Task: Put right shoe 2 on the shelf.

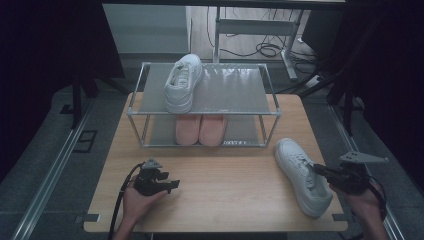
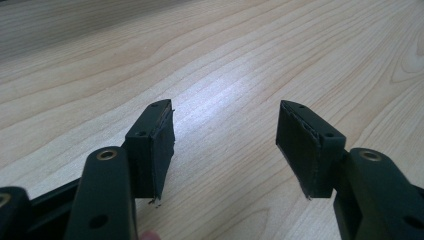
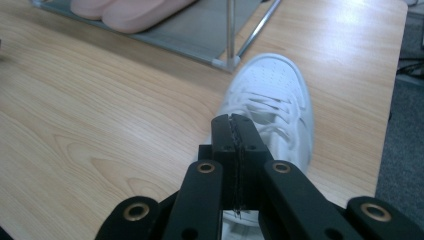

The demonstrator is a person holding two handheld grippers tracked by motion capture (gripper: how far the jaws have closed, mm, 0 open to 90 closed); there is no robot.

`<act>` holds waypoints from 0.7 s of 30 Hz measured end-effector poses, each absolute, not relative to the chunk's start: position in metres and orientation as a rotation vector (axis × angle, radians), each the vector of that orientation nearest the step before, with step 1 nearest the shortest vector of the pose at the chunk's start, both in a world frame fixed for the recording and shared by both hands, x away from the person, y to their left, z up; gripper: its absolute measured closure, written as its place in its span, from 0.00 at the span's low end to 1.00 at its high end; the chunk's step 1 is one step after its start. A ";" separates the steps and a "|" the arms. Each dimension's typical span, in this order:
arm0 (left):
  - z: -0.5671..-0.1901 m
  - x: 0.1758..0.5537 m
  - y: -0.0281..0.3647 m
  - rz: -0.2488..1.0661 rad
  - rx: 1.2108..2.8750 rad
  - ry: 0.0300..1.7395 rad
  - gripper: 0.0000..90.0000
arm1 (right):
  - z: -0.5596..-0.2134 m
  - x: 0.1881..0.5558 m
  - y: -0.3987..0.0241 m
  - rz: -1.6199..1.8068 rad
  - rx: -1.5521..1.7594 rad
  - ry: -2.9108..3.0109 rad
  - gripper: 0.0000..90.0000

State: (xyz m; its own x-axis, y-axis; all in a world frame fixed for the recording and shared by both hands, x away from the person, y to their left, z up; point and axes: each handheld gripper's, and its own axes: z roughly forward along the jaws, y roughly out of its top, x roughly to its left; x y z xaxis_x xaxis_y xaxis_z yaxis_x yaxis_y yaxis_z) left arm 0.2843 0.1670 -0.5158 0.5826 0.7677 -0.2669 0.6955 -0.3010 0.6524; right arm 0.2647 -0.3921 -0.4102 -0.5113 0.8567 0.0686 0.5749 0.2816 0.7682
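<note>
The right hand-held gripper (image 1: 320, 170) sits at the lower right of the high view, jaws pressed flat together with nothing visible between them, tips right over the laces of a white sneaker (image 1: 301, 175). In the right gripper view the same closed right hand-held gripper (image 3: 234, 120) sits at bottom centre and the sneaker (image 3: 272, 95) is just past it, a bit blurry, toe pointing to the upper part of the frame; can't tell if the tips actually touch the shoe. That sneaker lies on the desk (image 1: 225, 180) at the lower right, just off the front right leg of a small metal shoe rack (image 1: 270, 114). Over at the lower left, the left hand-held gripper (image 1: 167, 184) rests in a hand on the desk, jaws spread wide and empty; in the left gripper view the left hand-held gripper (image 2: 225, 145) has bare wood grain between its two pads. Further out, the rack takes the upper middle of the frame: a second white sneaker (image 1: 183, 82) on the left of its top shelf, and a pair of pink shoes (image 1: 201, 129) side by side on the bottom shelf.
</note>
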 end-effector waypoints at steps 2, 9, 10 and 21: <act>-0.516 0.284 0.166 0.120 2.063 1.160 0.45 | -0.412 0.267 -0.396 1.073 1.312 2.198 0.99; -0.515 0.284 0.167 0.125 2.055 1.159 0.45 | -0.416 0.273 -0.408 1.041 1.344 2.198 0.84; -0.515 0.284 0.167 0.125 2.055 1.158 0.45 | -0.417 0.274 -0.410 1.039 1.349 2.199 0.82; -0.516 0.284 0.167 0.120 2.059 1.163 0.45 | -0.430 0.283 -0.416 0.997 1.420 2.200 0.63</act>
State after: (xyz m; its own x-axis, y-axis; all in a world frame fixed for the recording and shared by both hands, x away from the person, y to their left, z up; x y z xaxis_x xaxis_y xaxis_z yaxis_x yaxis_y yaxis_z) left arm 0.2841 0.1666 -0.5164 0.5818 0.7681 -0.2675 0.6972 -0.3016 0.6504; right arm 0.2828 -0.4165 -0.4303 -0.4438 0.8917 0.0886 0.6546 0.2551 0.7116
